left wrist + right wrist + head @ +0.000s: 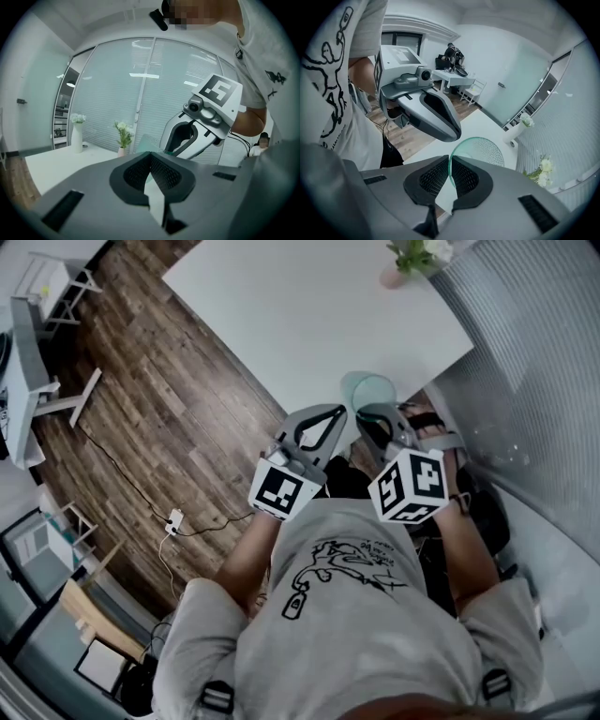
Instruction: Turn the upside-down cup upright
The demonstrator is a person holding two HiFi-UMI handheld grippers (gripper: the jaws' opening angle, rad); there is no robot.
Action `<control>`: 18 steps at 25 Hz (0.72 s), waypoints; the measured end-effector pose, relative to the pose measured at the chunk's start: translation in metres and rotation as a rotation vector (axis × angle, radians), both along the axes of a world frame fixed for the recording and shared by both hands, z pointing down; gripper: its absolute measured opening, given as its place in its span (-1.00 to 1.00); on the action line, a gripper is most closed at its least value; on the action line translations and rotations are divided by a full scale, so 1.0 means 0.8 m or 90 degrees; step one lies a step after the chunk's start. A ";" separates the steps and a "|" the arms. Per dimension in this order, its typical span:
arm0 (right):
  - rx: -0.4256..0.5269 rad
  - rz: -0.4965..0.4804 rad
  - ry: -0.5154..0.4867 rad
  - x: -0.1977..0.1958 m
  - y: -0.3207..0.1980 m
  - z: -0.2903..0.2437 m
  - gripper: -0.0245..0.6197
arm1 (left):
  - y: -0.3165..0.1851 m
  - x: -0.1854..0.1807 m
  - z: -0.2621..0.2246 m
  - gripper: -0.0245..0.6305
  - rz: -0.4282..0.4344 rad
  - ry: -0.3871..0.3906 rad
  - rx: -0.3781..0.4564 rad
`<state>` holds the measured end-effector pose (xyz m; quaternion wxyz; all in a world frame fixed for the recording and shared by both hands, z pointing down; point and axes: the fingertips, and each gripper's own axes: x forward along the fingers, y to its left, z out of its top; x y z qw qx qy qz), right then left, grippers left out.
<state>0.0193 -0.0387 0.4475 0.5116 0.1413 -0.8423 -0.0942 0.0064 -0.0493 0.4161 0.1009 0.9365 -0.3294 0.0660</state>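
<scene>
A see-through green cup (368,388) with a dimpled wall hangs over the near corner of the white table (281,306). In the right gripper view my right gripper (451,161) is shut on the cup's thin rim (480,150), which runs down between the two pads. My left gripper (336,413) is beside the right gripper (373,412), with its jaws closed. Its tips (454,136) meet the rim from the other side. In the left gripper view a green edge of the cup (146,143) shows just past the left gripper (151,154). I cannot see whether it pinches that edge.
A white vase (77,136) and a small pot of flowers (123,140) stand at the table's far side by a glass wall with blinds. Wooden floor with a cable and power strip (173,521) lies to the left. The person's body is right behind both grippers.
</scene>
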 end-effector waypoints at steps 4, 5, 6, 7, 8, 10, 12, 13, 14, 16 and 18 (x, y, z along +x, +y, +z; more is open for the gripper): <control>0.019 0.006 -0.010 0.004 0.000 -0.030 -0.78 | 0.005 0.003 -0.025 -0.92 0.001 0.005 0.005; 0.025 0.010 -0.013 0.005 0.000 -0.038 -0.78 | 0.006 0.003 -0.031 -0.92 0.000 0.007 0.007; 0.030 0.013 -0.017 0.005 0.001 -0.045 -0.78 | 0.008 0.001 -0.037 -0.92 0.000 0.008 0.010; 0.035 0.014 -0.020 0.004 0.002 -0.053 -0.78 | 0.010 0.001 -0.042 -0.92 0.001 0.009 0.011; 0.038 0.015 -0.023 0.004 0.004 -0.059 -0.78 | 0.012 0.001 -0.047 -0.92 0.003 0.010 0.013; 0.046 0.015 -0.028 0.006 0.007 -0.070 -0.78 | 0.015 0.003 -0.057 -0.92 0.006 0.011 0.017; 0.054 0.015 -0.033 0.008 0.006 -0.080 -0.78 | 0.014 0.006 -0.069 -0.92 0.006 0.014 0.027; 0.058 0.017 -0.037 0.010 0.006 -0.085 -0.78 | 0.013 0.006 -0.074 -0.92 0.006 0.015 0.032; 0.062 0.021 -0.042 0.011 0.005 -0.090 -0.78 | 0.013 0.006 -0.081 -0.92 0.005 0.017 0.036; 0.070 0.026 -0.054 0.012 0.006 -0.103 -0.78 | 0.016 0.006 -0.094 -0.92 0.007 0.021 0.046; 0.073 0.027 -0.071 0.012 0.008 -0.116 -0.78 | 0.020 0.006 -0.105 -0.92 0.013 0.024 0.055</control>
